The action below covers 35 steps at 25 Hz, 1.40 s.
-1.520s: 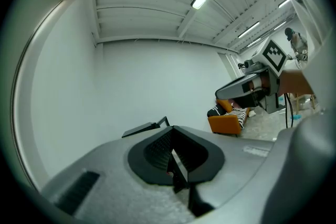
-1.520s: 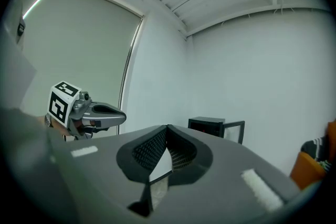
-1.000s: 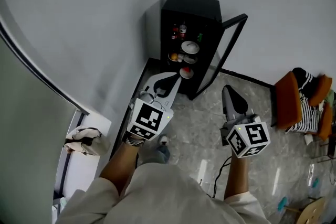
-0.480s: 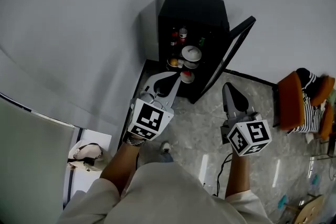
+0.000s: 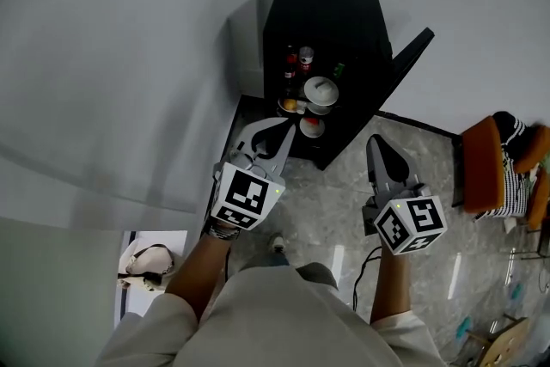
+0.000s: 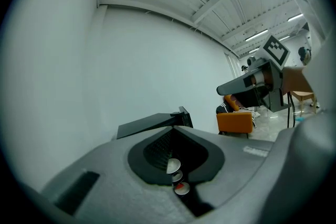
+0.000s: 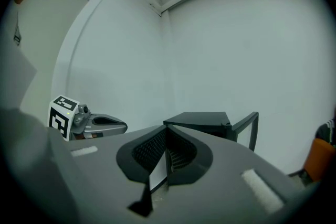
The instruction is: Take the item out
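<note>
The black fridge (image 5: 326, 13) stands in the wall corner with its door (image 5: 404, 69) wide open, so that part looks done. My left tongs (image 5: 288, 131) and right tongs (image 5: 376, 143) both hang in front of it, well short of the shelves, each pressed shut with nothing in its grip. All the contents sit inside: a white bowl (image 5: 320, 90) on the middle shelf, a small dish (image 5: 311, 127) with something red in it below, and bottles (image 5: 298, 62) on top. Which of these is the item I cannot tell. I judge the task barely begun: reaching in, opening a pair of tongs, gripping and drawing out are all left.
</note>
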Each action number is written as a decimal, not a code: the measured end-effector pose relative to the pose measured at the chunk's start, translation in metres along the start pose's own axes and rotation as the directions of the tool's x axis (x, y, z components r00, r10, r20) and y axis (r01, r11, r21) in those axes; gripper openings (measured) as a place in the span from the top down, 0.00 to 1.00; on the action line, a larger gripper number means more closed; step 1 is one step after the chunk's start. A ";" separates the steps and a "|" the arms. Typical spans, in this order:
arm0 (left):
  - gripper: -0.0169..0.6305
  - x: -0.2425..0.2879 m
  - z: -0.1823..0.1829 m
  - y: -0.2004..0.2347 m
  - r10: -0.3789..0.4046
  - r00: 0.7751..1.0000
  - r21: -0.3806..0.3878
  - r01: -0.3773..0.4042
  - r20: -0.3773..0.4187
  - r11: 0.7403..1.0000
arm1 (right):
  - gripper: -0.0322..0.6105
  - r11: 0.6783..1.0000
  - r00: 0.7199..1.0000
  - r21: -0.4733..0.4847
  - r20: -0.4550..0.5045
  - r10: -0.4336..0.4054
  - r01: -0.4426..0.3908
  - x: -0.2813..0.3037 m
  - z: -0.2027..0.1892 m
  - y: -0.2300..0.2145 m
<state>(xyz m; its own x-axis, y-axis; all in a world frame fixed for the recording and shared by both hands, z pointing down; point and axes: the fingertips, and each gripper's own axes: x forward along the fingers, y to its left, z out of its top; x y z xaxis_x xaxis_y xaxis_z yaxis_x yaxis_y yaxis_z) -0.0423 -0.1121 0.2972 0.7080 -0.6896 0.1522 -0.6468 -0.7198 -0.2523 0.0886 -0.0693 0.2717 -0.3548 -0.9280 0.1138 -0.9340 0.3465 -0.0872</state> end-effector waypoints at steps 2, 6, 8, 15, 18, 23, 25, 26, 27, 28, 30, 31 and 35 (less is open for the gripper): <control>0.96 0.005 -0.005 0.006 -0.001 1.000 -0.004 0.001 -0.005 1.000 | 0.94 1.000 1.000 0.012 -0.003 -0.003 0.003 0.011 -0.003 -0.004; 0.96 0.016 -0.012 0.014 0.006 1.000 -0.017 -0.007 -0.013 1.000 | 0.94 0.997 1.000 0.071 -0.008 -0.011 0.012 0.034 -0.012 -0.013; 0.96 0.025 -0.013 0.018 0.009 1.000 -0.021 -0.010 -0.016 1.000 | 0.94 0.994 1.000 0.111 -0.012 -0.010 0.011 0.045 -0.015 -0.020; 0.96 0.053 -0.033 0.040 0.043 0.997 -0.036 -0.046 -0.060 0.998 | 0.94 0.989 0.999 0.149 -0.034 0.018 -0.012 0.087 -0.028 -0.037; 0.96 0.067 -0.043 0.046 0.057 0.995 -0.046 -0.061 -0.085 0.997 | 0.94 0.987 0.999 0.157 -0.037 0.019 -0.013 0.104 -0.034 -0.049; 0.96 0.096 -0.072 0.048 0.060 0.985 -0.077 -0.073 -0.164 0.994 | 0.93 0.977 0.997 0.214 -0.074 0.036 -0.020 0.130 -0.055 -0.070; 0.96 0.109 -0.082 0.053 0.069 0.979 -0.100 -0.089 -0.189 0.991 | 0.90 0.971 0.995 0.239 -0.084 0.050 -0.029 0.142 -0.062 -0.078; 0.96 0.115 -0.087 0.056 0.075 0.977 -0.110 -0.098 -0.200 0.989 | 0.88 0.966 0.995 0.255 -0.087 0.058 -0.034 0.148 -0.066 -0.082; 0.96 0.121 -0.091 0.059 0.079 0.975 -0.117 -0.104 -0.208 0.988 | 0.86 0.961 0.994 0.275 -0.089 0.064 -0.037 0.155 -0.071 -0.086; 0.96 0.127 -0.095 0.060 0.079 0.974 -0.121 -0.107 -0.215 0.987 | 0.86 0.954 0.993 0.296 -0.092 0.068 -0.038 0.161 -0.077 -0.091; 0.96 0.137 -0.103 0.060 0.072 0.971 -0.127 -0.103 -0.228 0.987 | 0.86 0.941 0.992 0.336 -0.101 0.072 -0.034 0.173 -0.090 -0.098; 0.96 0.141 -0.107 0.060 0.069 0.969 -0.129 -0.101 -0.236 0.986 | 0.85 0.936 0.991 0.351 -0.109 0.073 -0.031 0.179 -0.098 -0.102; 0.96 0.157 -0.124 0.063 0.067 0.962 -0.122 -0.103 -0.265 0.987 | 0.84 0.911 0.990 0.412 -0.120 0.074 -0.018 0.205 -0.125 -0.117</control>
<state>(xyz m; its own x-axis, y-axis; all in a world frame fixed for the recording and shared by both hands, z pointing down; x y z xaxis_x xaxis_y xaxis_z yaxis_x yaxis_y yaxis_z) -0.0071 -0.2752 0.4236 0.5625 -0.7331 0.3824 -0.7459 -0.6495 -0.1480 0.1198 -0.2826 0.4289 -0.4250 -0.8767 0.2254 -0.8276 0.2755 -0.4891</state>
